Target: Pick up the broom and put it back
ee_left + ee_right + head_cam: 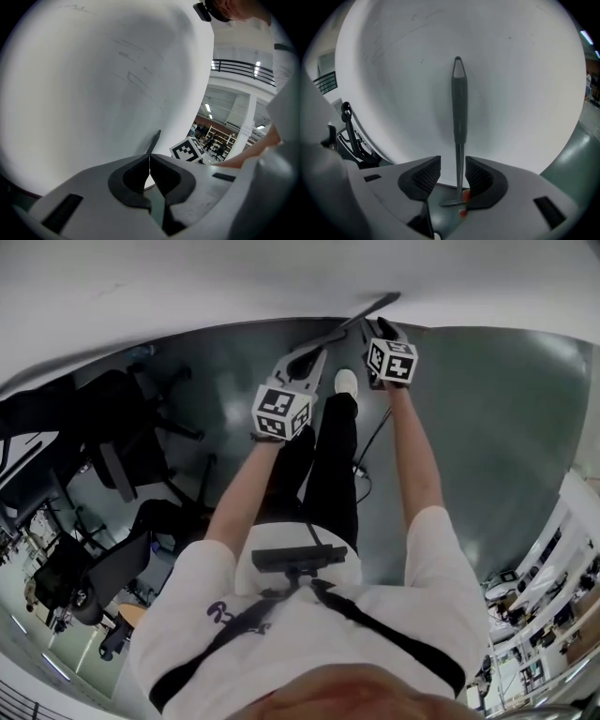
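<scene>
White wall (511, 70) backs the broom (459, 103), whose handle stands upright before it. The right hand-held gripper (453, 176) has its jaws apart around the handle, not pressing it. The left hand-held gripper (149, 171) is closed, empty.

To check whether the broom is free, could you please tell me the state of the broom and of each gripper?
broom: upright before the white wall, unclamped.
right gripper: open, jaws either side of the broom.
left gripper: shut, nothing between its jaws.
</scene>
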